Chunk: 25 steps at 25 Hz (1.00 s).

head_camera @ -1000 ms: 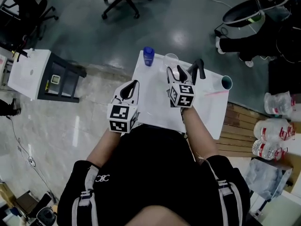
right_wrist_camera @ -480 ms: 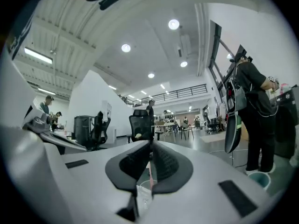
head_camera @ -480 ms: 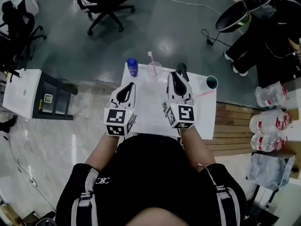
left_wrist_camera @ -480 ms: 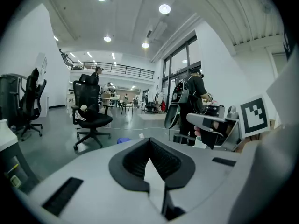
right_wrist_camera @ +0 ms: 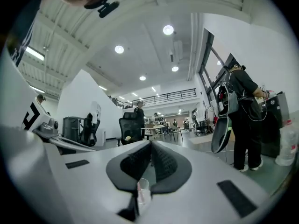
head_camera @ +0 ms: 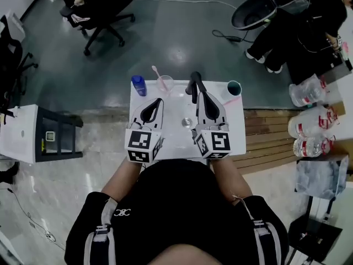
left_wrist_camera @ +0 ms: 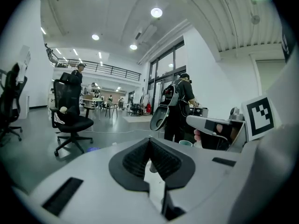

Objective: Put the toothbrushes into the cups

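One toothbrush (head_camera: pixel 158 74) stands in the clear cup (head_camera: pixel 165 84); your left tool (head_camera: pixel 158 101) sits closed and empty, your right tool (head_camera: pixel 193 83) has just closed on nothing, so open it for the pink toothbrush (head_camera: pixel 231 100) lying on the desk (head_camera: pixel 172 132) by the teal cup (head_camera: pixel 234 87)

Toothbrush (head_camera: pixel 155 70) in cup (head_camera: pixel 165 84), on table (head_camera: pixel 174 101)

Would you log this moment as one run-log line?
left gripper: shut, empty | right gripper: just closed, empty | clear cup: holds toothbrush | second toothbrush: on table beside teal cup
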Each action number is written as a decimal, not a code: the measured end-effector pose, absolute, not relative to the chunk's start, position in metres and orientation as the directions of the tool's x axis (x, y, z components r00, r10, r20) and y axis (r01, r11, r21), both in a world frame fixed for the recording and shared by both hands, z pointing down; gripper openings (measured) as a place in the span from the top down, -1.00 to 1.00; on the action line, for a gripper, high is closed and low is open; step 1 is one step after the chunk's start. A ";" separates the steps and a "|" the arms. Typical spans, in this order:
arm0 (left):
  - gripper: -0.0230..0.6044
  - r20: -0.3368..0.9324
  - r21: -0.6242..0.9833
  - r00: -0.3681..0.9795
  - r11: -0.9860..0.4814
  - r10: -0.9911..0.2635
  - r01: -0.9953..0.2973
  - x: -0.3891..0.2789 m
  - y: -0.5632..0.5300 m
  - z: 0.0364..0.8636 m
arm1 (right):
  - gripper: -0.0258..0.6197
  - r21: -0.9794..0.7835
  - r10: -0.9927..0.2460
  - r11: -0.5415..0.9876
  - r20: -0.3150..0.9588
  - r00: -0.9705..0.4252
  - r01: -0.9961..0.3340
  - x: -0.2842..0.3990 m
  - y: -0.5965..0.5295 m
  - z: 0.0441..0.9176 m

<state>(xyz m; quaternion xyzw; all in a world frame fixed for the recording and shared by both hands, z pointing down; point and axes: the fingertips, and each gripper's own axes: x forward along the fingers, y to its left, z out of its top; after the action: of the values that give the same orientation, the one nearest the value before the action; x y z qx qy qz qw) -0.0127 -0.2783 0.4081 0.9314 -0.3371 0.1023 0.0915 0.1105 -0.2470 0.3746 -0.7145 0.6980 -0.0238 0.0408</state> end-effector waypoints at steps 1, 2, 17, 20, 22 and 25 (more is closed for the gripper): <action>0.88 0.254 0.108 0.765 -0.769 -0.591 -0.630 -0.009 -0.276 0.410 | 0.88 -0.096 -0.999 -0.045 -0.018 0.047 -0.994 0.114 -0.243 0.376; 0.88 0.258 0.116 0.778 -0.782 -0.572 -0.613 -0.004 -0.275 0.412 | 0.88 -0.096 -0.998 -0.067 -0.010 0.068 -0.993 0.119 -0.240 0.377; 0.88 0.284 0.134 0.833 -0.841 -0.475 -0.525 0.057 -0.248 0.427 | 0.88 -0.075 -0.987 -0.158 0.031 0.156 -0.985 0.172 -0.200 0.393; 0.88 0.279 0.117 0.814 -0.823 -0.509 -0.555 0.083 -0.236 0.425 | 0.88 -0.081 -0.992 -0.126 0.023 0.125 -0.989 0.198 -0.186 0.396; 0.88 0.275 0.105 0.799 -0.810 -0.535 -0.578 0.104 -0.226 0.423 | 0.88 -0.094 -0.995 -0.103 0.019 0.102 -0.990 0.221 -0.176 0.398; 0.88 0.270 0.107 0.774 -0.781 -0.573 -0.616 0.139 -0.210 0.421 | 0.88 -0.103 -0.998 -0.065 0.024 0.062 -0.993 0.260 -0.162 0.401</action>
<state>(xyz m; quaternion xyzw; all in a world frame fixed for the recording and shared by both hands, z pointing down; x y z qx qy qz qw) 0.1387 -0.2103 0.4210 0.9370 -0.3172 0.1117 0.0949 0.2604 -0.1623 0.4007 -0.7282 0.6833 -0.0443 0.0294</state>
